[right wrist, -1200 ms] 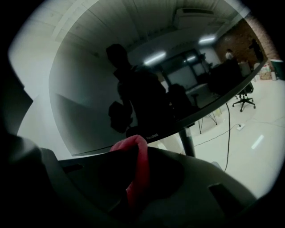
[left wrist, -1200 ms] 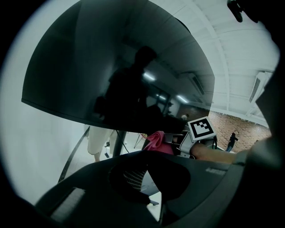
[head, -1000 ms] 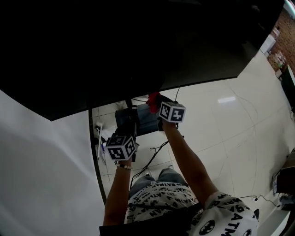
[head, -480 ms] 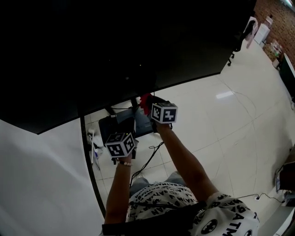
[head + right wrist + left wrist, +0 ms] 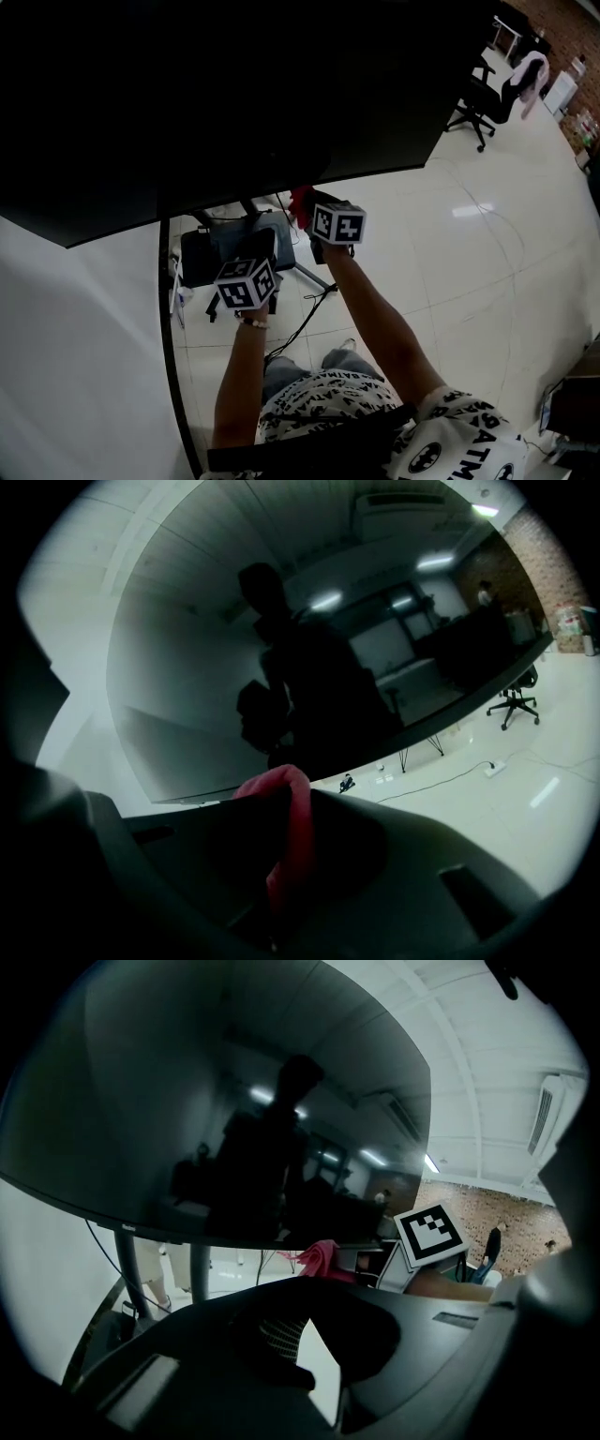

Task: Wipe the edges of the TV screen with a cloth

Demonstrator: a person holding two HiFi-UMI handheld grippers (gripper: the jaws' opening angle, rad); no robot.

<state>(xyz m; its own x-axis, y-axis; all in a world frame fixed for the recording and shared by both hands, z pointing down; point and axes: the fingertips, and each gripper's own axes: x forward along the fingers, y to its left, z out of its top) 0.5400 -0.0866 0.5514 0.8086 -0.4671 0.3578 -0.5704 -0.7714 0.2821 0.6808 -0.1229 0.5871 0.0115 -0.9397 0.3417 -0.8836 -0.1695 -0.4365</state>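
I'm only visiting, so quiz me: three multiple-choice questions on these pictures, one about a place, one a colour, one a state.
1. Where is the cloth?
A. On the floor.
B. In the right claw, at the TV screen's lower edge.
C. On a wall hook.
2. What colour is the cloth?
A. Blue.
B. White.
C. Red.
3. The TV screen is:
A. Dark, mirroring the room.
B. Showing a film.
C. Cracked.
Answers: B, the right gripper view shows that claw shut on it; C, it looks red in every view; A, only reflections show.
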